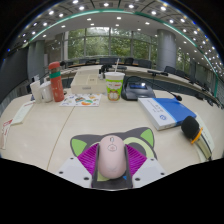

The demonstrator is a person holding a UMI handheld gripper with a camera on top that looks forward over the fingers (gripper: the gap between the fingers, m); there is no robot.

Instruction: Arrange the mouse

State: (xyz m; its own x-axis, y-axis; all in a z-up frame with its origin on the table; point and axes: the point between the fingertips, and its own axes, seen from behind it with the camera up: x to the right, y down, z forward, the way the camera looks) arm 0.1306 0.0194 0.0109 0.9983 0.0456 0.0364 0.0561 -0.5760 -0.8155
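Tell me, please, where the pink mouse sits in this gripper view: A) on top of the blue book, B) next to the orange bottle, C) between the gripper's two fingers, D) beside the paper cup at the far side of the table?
C: the pink mouse lies between the fingers of the gripper, on a green mat, well short of the cup, the blue book and the orange bottle.

Beige table (60, 130) under bright ceiling lights. Far side, in a row: white bottle (36, 90), red bottle (56, 82), white cup with green print (115, 86), dark flat case (136, 91) just beside cup. Colourful card (84, 100) lying flat near red bottle. Blue book (168, 112) closer in, black device (190, 127) touching its corner. Windows (105, 45) beyond.
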